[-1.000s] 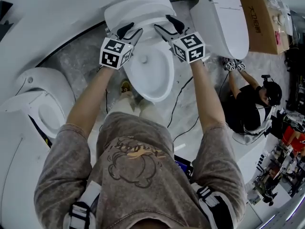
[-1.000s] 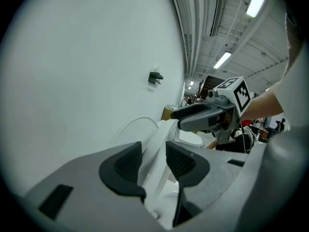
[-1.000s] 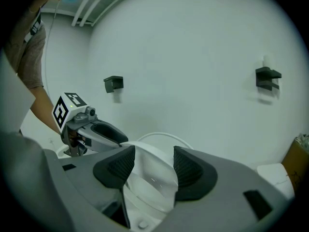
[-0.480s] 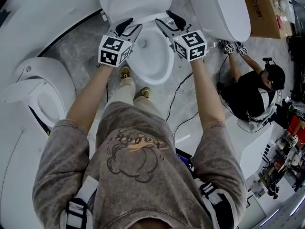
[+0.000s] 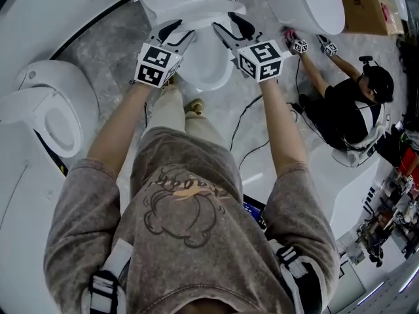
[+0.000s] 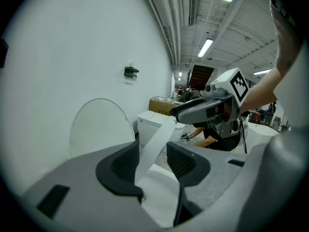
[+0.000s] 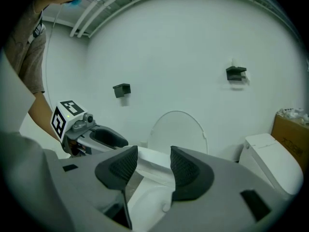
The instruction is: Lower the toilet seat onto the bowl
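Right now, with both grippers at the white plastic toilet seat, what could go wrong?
1. The white plastic toilet seat sits between the left gripper's opening jaws, with a gap at one pad; it may slip and slam onto the white ceramic bowl.
2. I cannot tell whether the right gripper presses it, so it might not hold the seat alone.
3. A thin black cable lies on the floor near the person's shoes; a step could catch it.

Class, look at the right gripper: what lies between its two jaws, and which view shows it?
The toilet seat: its white rim crosses the gap between the right gripper's jaws from pad to pad. The right gripper view shows this.
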Tool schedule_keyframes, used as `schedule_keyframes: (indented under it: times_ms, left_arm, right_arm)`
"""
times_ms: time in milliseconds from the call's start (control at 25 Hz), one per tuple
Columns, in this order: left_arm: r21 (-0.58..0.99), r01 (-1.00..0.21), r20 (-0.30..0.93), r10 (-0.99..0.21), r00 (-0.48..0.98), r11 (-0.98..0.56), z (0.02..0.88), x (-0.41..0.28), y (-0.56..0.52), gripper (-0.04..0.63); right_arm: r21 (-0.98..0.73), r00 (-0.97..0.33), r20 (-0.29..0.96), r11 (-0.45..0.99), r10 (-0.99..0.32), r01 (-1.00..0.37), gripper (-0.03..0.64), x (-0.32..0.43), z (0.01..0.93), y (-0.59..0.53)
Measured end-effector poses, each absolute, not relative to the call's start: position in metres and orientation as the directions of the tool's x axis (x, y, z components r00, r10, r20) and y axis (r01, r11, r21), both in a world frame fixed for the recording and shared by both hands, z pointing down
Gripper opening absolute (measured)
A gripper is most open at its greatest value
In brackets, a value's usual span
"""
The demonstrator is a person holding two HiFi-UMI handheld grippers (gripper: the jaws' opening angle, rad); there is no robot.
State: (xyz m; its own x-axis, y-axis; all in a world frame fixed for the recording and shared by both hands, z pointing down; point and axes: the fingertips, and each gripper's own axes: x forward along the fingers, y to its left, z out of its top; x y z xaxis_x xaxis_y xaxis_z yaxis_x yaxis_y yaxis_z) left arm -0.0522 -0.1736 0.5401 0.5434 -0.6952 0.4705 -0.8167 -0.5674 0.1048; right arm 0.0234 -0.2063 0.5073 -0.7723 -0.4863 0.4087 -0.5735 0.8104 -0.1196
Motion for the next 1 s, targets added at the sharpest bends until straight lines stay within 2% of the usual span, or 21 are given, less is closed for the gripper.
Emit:
schedule_keyframes:
  times_ms: [520, 680, 800, 1000]
  left_arm:
    - [0.241, -0.778, 0.525, -0.597, 0.607, -0.58, 0.599, 0.01, -0.074, 0.195]
    - [0.275, -0.775, 0.541, -0.574, 0.614, -0.569, 0.628, 0.009, -0.056, 0.187]
    - [0.304, -0.762, 0.565, -0.536, 0.628, -0.572, 0.65, 0.016, -0.044, 0.181]
    - [0.316, -0.741, 0.602, -0.478, 0.639, -0.593, 0.677, 0.034, -0.035, 0.169]
  right_arm:
    - [-0.198, -0.742, 0.465, 0.76, -0.483, -0.619, 0.23, 0.088, 0.575, -0.1]
    - [-0.222, -0.719, 0.482, 0.724, -0.5, -0.653, 0.206, 0.094, 0.607, -0.08]
    - [-0.247, -0.695, 0.53, 0.695, -0.486, -0.675, 0.204, 0.107, 0.638, -0.063]
    - [-0.278, -0.659, 0.644, 0.684, -0.388, -0.674, 0.204, 0.127, 0.696, -0.03]
